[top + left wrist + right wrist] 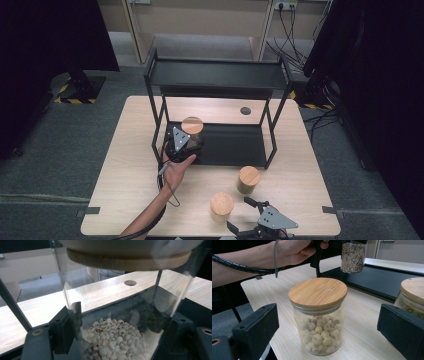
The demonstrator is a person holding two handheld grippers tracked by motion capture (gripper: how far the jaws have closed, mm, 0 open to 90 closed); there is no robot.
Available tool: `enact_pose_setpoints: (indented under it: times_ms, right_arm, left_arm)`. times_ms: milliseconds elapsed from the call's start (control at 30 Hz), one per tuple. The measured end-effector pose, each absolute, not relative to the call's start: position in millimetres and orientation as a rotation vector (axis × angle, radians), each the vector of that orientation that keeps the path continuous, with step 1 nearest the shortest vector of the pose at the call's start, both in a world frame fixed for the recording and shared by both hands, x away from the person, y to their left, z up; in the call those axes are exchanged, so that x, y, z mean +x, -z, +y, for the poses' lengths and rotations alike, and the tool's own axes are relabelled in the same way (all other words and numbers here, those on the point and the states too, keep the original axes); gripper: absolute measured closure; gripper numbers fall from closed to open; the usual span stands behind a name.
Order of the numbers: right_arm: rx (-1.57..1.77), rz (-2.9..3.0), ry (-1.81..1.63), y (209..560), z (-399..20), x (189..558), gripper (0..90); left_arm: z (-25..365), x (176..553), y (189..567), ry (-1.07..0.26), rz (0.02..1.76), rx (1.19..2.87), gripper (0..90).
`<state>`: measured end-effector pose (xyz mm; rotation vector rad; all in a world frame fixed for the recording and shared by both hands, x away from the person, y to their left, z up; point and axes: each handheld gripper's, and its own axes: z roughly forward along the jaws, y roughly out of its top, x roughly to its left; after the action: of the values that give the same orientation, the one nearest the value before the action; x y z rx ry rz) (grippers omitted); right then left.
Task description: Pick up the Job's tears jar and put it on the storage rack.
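Observation:
A glass jar of pale grains (112, 340) with a wooden lid (192, 125) sits between my left gripper's jaws, whose pads press on both of its sides. My left gripper (181, 145) is shut on this jar and holds it just above the front left of the black rack's lower shelf (235, 145). From the right gripper view the held jar (353, 256) hangs clear of the shelf. My right gripper (241, 215) is low at the table's front edge, its jaws wide open. A second lidded jar of pale round seeds (318, 315) stands on the table ahead of them, untouched.
A third wooden-lidded jar (248, 179) stands on the table before the rack, seen as the jar (412, 297) at the right. The two-tier black rack (220, 75) takes the back half of the wooden table (130, 165). A round cable hole (245, 110) lies behind it.

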<state>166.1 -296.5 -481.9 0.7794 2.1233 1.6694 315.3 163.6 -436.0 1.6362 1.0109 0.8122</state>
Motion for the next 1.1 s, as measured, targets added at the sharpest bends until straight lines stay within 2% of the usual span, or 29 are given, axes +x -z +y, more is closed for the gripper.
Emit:
enact_pose_setpoints:
  times_ms: [533,1100]
  right_arm:
    - [0.782,2.121,-1.673,482,-297,167,4.0]
    - [0.779,2.122,-1.675,482,-297,166,4.0]
  left_arm:
    - [161,328,447,-0.836,1.067,1.641,25.0]
    - [166,334,453,-0.799,1.101,1.621,24.8]
